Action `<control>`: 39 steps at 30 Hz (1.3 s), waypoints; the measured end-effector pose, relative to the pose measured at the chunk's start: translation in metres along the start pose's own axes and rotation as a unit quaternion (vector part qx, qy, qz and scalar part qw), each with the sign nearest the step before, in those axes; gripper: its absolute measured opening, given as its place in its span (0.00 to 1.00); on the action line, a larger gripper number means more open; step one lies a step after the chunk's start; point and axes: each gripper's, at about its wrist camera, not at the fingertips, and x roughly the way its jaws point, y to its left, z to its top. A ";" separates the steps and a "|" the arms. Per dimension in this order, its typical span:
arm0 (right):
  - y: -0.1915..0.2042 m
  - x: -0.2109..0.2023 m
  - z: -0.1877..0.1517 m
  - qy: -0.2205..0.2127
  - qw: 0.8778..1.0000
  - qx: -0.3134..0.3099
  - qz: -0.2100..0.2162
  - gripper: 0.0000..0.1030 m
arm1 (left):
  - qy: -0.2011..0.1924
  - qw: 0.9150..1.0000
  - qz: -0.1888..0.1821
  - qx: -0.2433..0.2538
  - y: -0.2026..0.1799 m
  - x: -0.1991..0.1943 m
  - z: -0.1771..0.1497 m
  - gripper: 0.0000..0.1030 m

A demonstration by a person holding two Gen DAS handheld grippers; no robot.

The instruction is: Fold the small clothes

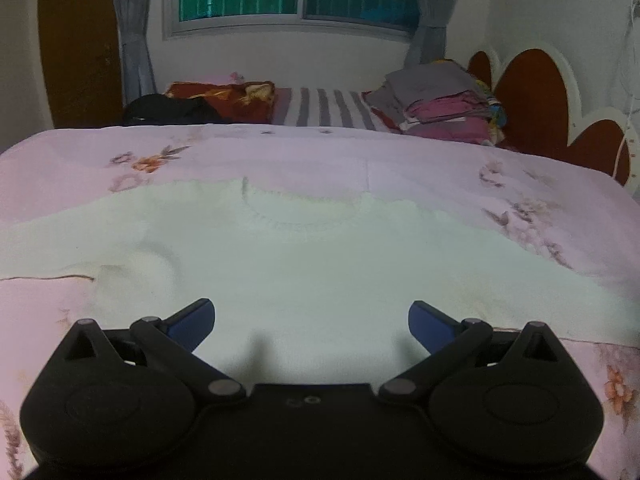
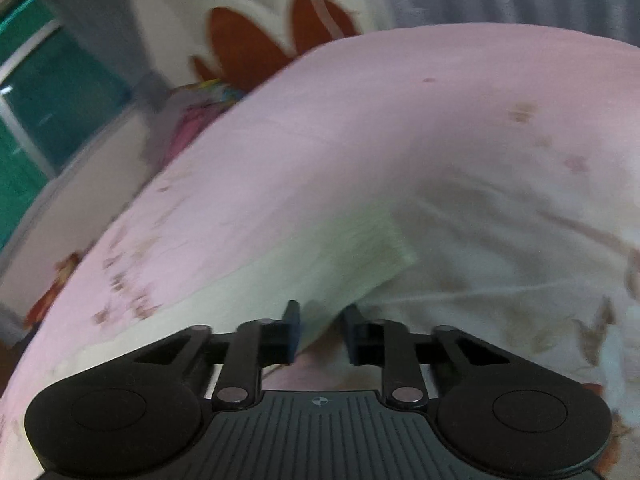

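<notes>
While the white sweater lies spread flat on the pink floral bedsheet, neckline away from you and both sleeves out to the sides, treat the fold as barely begun. No crease or doubled layer shows across the body in the left wrist view.

Your left gripper hovers over the hem area with its blue fingers spread wide and nothing between them.

Your right gripper is at the sleeve, whose cuff end points away from you. Its fingers are narrowed, with a gap between them; the sleeve edge runs into that gap, but the view is blurred, so you cannot tell whether cloth is pinched.

Remaining work, by judgement: bring both sleeves in, then fold the body.

Edges and room:
- The sheet extends past the sweater on the far and right sides, giving room to swing a sleeve inward.
- A stack of folded clothes sits well apart at the far right, near the headboard.
- A dark bag lies far left, clear of the work area.
</notes>
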 end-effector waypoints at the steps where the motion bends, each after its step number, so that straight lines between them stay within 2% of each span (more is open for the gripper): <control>1: -0.004 0.001 0.002 0.002 1.000 0.006 -0.004 0.10 | -0.002 1.000 0.010 0.007 0.003 -0.001 -0.001 1.00; 3: -0.001 0.001 0.005 0.004 1.000 -0.011 -0.009 0.10 | 0.002 1.000 0.018 0.024 0.009 0.001 -0.003 1.00; 5: 0.006 -0.002 0.006 0.003 1.000 -0.028 -0.007 0.02 | 0.007 0.999 0.030 0.038 0.018 0.001 -0.007 1.00; 7: 0.019 -0.008 0.005 -0.006 0.999 -0.049 -0.001 0.02 | 0.017 0.999 0.032 0.033 0.031 0.002 -0.007 1.00; 9: 0.038 -0.012 0.000 -0.011 0.997 -0.071 0.011 0.02 | 0.034 0.999 0.015 0.017 0.047 0.003 -0.004 1.00; 12: 0.083 -0.015 -0.013 -0.017 0.993 -0.114 0.037 0.02 | 0.010 1.000 0.017 0.010 0.067 -0.002 -0.001 1.00; 14: 0.116 -0.022 -0.028 -0.019 0.987 -0.150 0.055 0.02 | 0.008 1.000 0.019 0.016 0.078 -0.001 0.001 1.00; 15: 0.132 -0.025 -0.036 -0.016 0.984 -0.163 0.066 0.02 | 0.013 1.000 0.009 0.013 0.087 0.002 0.002 1.00; 17: 0.165 -0.034 -0.056 -0.007 0.977 -0.192 0.090 0.02 | 0.021 1.000 -0.010 0.003 0.100 0.004 0.003 1.00; 22: 0.253 -0.044 -0.126 0.015 0.950 -0.280 0.136 0.02 | 0.020 0.999 -0.049 -0.007 0.142 0.004 0.006 1.00; 25: 0.296 -0.041 -0.173 0.027 0.933 -0.324 0.153 0.02 | 0.017 0.998 -0.054 -0.015 0.168 0.004 0.006 1.00; 32: 0.359 -0.019 -0.260 0.059 0.905 -0.381 0.180 0.02 | 0.013 0.997 -0.056 -0.057 0.213 0.004 0.009 1.00; 37: 0.390 0.002 -0.297 0.081 0.889 -0.412 0.180 0.03 | 0.017 0.995 -0.065 -0.076 0.227 0.011 0.010 1.00; 38: 0.394 0.006 -0.302 0.080 0.888 -0.418 0.175 0.04 | 0.018 0.994 -0.070 -0.079 0.225 0.013 0.011 1.00; 39: 0.396 0.004 -0.306 0.069 0.885 -0.428 0.169 0.18 | 0.019 0.993 -0.078 -0.083 0.222 0.014 0.012 1.00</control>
